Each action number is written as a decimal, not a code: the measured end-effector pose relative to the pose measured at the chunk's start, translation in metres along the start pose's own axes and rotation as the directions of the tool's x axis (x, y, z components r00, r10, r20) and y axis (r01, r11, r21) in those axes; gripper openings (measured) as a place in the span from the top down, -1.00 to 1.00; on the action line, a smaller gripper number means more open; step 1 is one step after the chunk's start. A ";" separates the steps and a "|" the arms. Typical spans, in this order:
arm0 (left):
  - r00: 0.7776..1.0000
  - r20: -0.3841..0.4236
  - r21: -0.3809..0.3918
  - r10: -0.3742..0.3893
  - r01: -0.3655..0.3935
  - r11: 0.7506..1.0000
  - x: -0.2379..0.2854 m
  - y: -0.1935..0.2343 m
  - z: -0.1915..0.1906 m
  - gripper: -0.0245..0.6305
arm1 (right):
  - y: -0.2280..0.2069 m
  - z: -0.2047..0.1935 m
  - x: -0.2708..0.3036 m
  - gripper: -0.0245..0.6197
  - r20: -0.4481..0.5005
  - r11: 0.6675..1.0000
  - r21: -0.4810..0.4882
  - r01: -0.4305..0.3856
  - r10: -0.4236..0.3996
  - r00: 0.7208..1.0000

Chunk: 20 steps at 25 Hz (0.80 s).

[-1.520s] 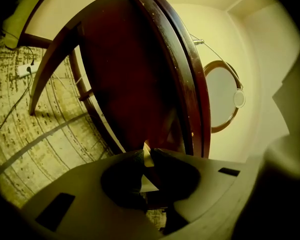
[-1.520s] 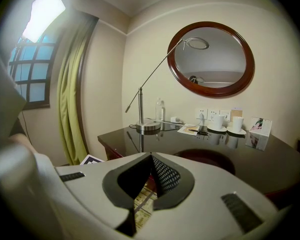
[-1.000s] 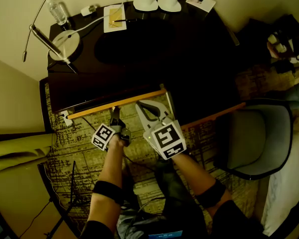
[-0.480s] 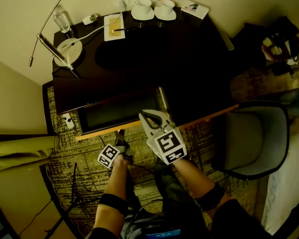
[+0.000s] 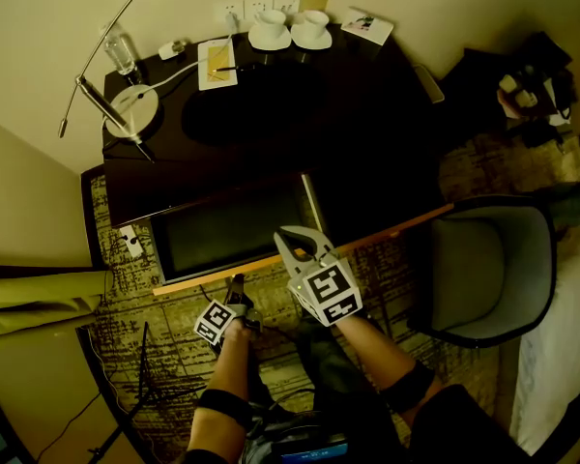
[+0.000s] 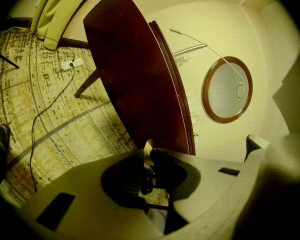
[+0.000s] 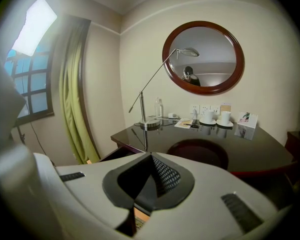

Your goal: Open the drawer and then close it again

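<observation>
The dark wooden desk (image 5: 271, 114) has its drawer (image 5: 271, 261) pulled far out, and the dark inside shows in the head view. My left gripper (image 5: 237, 288) is at the middle of the drawer's light front edge, shut on it. In the left gripper view the thin front edge (image 6: 148, 148) sits between the jaws of the left gripper (image 6: 149, 154), and the dark red panel (image 6: 135, 84) rises beyond. My right gripper (image 5: 286, 236) hovers over the drawer's right front corner, shut and empty. The right gripper (image 7: 151, 156) points across the desk top (image 7: 260, 151).
A grey chair (image 5: 493, 269) stands right of the drawer. On the desk are a lamp (image 5: 130, 104), a bottle (image 5: 121, 51), two cups (image 5: 269, 32) and cards. A power strip (image 5: 130, 245) and cables lie on the carpet at left. A round mirror (image 7: 203, 56) hangs behind.
The drawer has slid out toward me, from barely open to wide open. My left gripper came back with its front edge. The right gripper drifted back a little.
</observation>
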<state>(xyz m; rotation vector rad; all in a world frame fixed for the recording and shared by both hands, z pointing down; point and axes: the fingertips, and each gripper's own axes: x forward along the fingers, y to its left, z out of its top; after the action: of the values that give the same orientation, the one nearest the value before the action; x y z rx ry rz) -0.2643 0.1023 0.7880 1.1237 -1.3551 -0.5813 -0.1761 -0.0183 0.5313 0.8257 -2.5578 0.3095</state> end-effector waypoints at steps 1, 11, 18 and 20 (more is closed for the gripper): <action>1.000 -0.004 0.004 0.003 -0.003 1.000 -0.001 0.001 -0.001 0.75 | 0.000 -0.001 -0.001 0.92 -0.003 1.000 0.001 0.003 -0.003 1.000; 0.974 -0.208 0.317 0.085 -0.015 0.948 -0.033 -0.025 -0.008 0.46 | -0.010 0.013 -0.019 0.92 0.003 0.999 0.028 0.034 -0.034 0.999; 0.973 -0.229 0.620 0.013 0.136 0.773 -0.105 -0.132 0.021 0.92 | -0.008 0.043 -0.050 0.92 0.025 0.999 0.048 0.025 -0.026 0.999; 0.979 -0.201 0.691 -0.032 0.165 0.704 -0.121 -0.170 0.040 0.92 | -0.007 0.051 -0.059 0.92 0.033 0.998 0.055 0.016 -0.018 0.999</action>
<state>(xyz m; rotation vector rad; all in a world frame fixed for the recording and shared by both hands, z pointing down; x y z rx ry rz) -0.2799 0.1272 0.5771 1.8360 -1.3996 0.0058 -0.1455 -0.0114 0.4593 0.8798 -2.5825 0.3642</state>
